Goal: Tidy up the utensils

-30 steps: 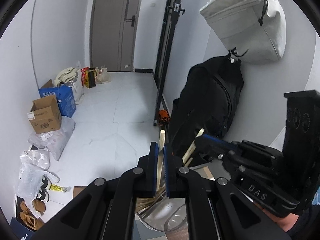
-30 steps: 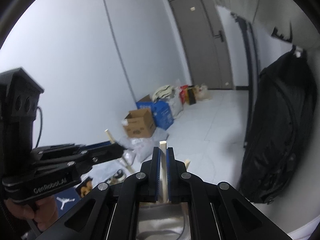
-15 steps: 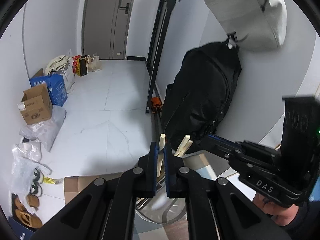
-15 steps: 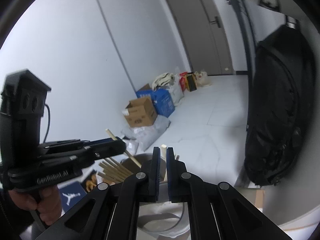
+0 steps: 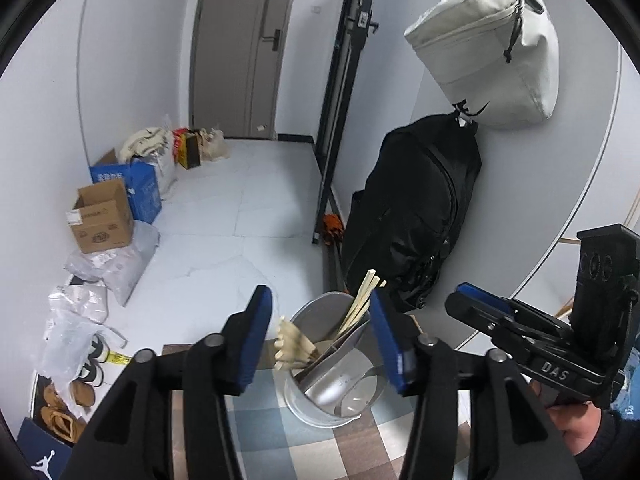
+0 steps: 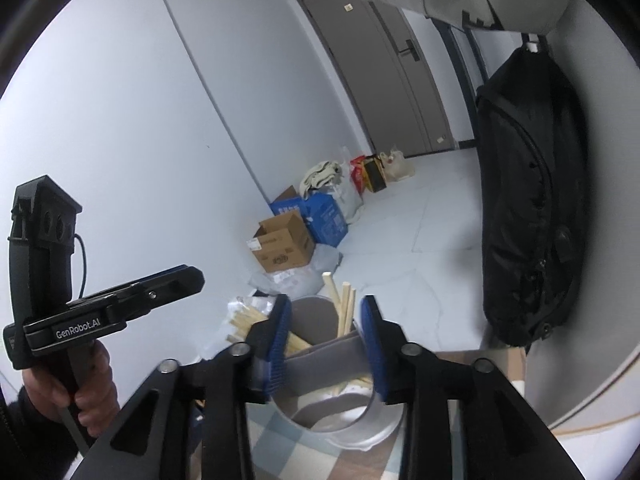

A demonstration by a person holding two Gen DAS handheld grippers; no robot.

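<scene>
Several pale wooden chopsticks [image 5: 360, 306] in cylindrical steel holder [image 5: 304, 408].

The left tongs [image 5: 320, 332] have just been opening; the blue pads stand apart with nothing pressed between them. Beyond them a metal cup [image 5: 332, 400] stands on a checked cloth [image 5: 272, 432] over the table. Wooden chopsticks [image 5: 360, 308] lean inside the cup, some fanning out over its left rim, and a metal spoon [image 5: 332, 392] lies in it. To the right, a hand [image 5: 576, 428] holds the right tongs [image 5: 476, 304], pointing toward the cup. A black backpack [image 5: 412, 216] leans on the wall under a hanging pale bag [image 5: 488, 48]. Across the white floor [image 5: 240, 240] sit a cardboard box [image 5: 102, 218], a blue box [image 5: 138, 188], plastic bags [image 5: 104, 264] and shoes [image 5: 92, 364].
</scene>
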